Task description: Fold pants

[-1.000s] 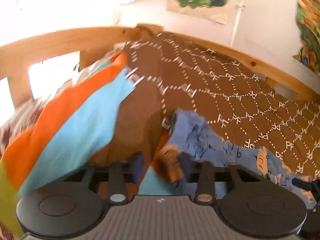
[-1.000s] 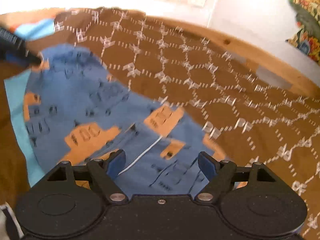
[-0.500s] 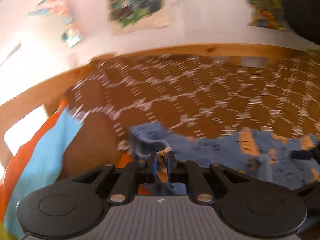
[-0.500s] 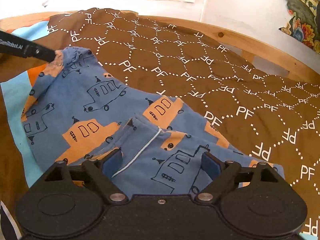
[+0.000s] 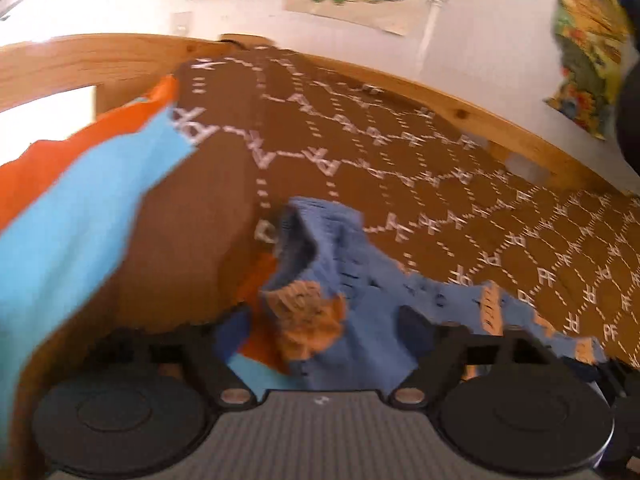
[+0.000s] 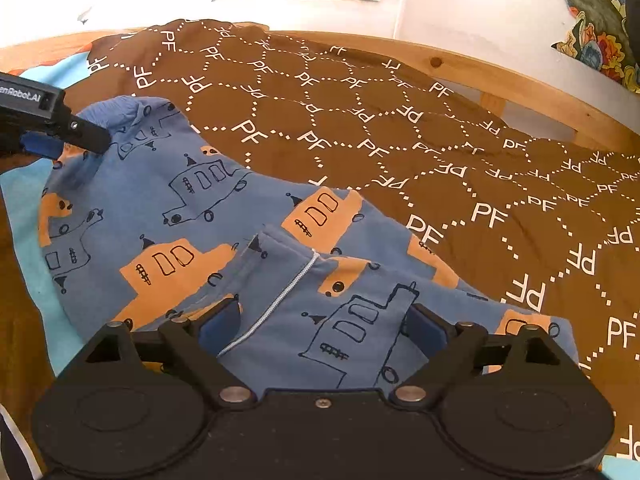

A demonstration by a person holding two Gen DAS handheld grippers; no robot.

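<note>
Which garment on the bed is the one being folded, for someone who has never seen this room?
Start at the wooden bed frame and the brown blanket with white letters. The pants lie on its near side, beside a light blue sheet. Only they are blue with orange and outlined vehicles.

White letters "PF" repeat all over the brown bedspread with a dotted white hexagon grid, one pair at each joint of the grid, turned at various angles; sharp in the right wrist view, smeared but still legible in the left wrist view. Small pale lettering on the side of the black gripper arm at the left edge of the right wrist view, cut off by the frame: "...enRobot.AI". The wall posters and the blue pants' printed drawings carry no readable words.
</note>
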